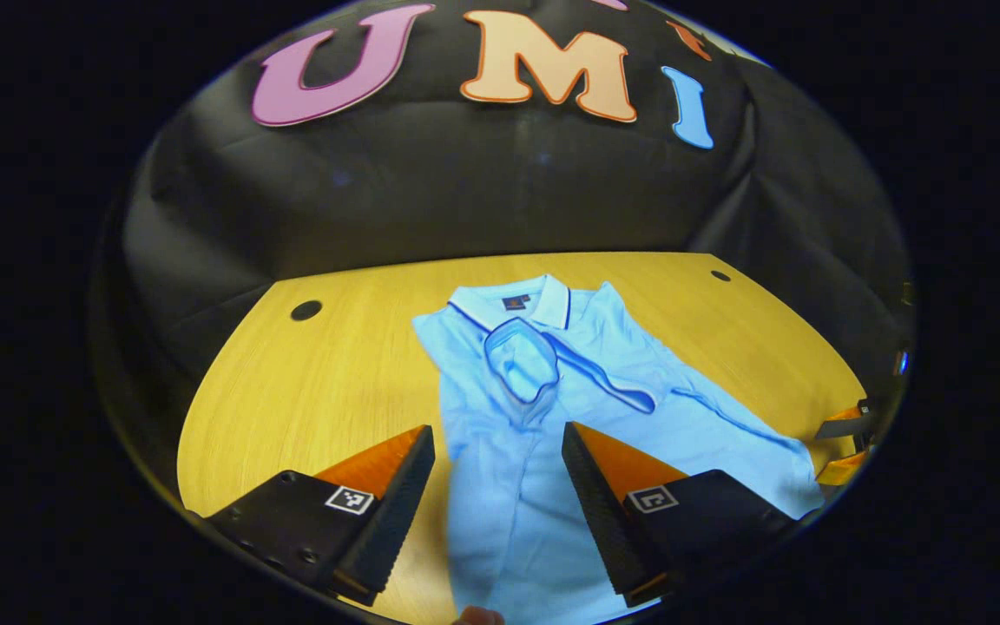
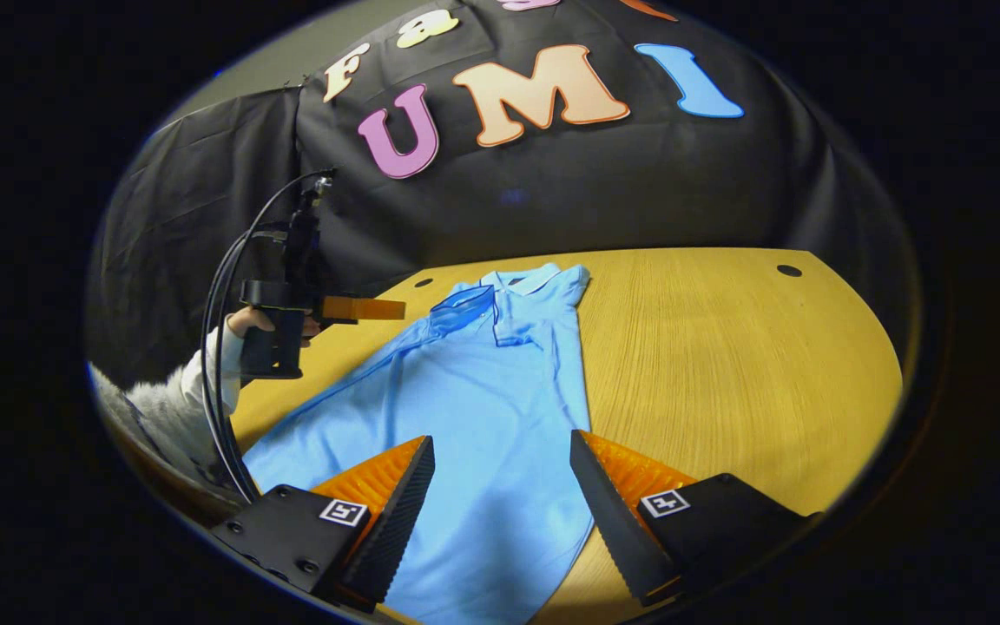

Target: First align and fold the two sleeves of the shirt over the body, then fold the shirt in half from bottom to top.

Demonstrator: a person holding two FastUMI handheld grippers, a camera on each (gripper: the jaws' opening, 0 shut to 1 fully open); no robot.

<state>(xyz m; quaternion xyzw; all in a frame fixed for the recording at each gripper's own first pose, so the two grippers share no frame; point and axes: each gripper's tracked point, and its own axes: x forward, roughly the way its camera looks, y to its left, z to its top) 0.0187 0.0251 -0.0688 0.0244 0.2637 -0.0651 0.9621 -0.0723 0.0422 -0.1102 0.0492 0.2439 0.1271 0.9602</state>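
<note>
- The light blue shirt (image 1: 543, 408) is lying flat on the wooden table (image 1: 335, 373), collar at the far end and hem toward the near edge.
- Judging from the left gripper view, one sleeve (image 1: 522, 360) is already lying folded across the chest just below the collar (image 1: 513, 304), its dark-trimmed cuff forming a rounded loop, so the sleeve stage seems to be done or nearly done.
- The bottom-to-top fold is looking like the step now coming up, since the body is still lying at full length.
- The left gripper (image 1: 498, 486) is hovering over the lower body of the shirt with its fingers spread wide, gripping nothing.
- The right gripper (image 2: 500, 495) is likewise hanging above the hem region, fingers wide apart and empty.
- The next move is calling for both grippers to drop to the near hem, pinch a corner each, and carry the fabric toward the collar evenly.
- The fabric is appearing soft, matte and thin, with slight creases; the tabletop is showing smooth wood grain with round cable holes.
</note>
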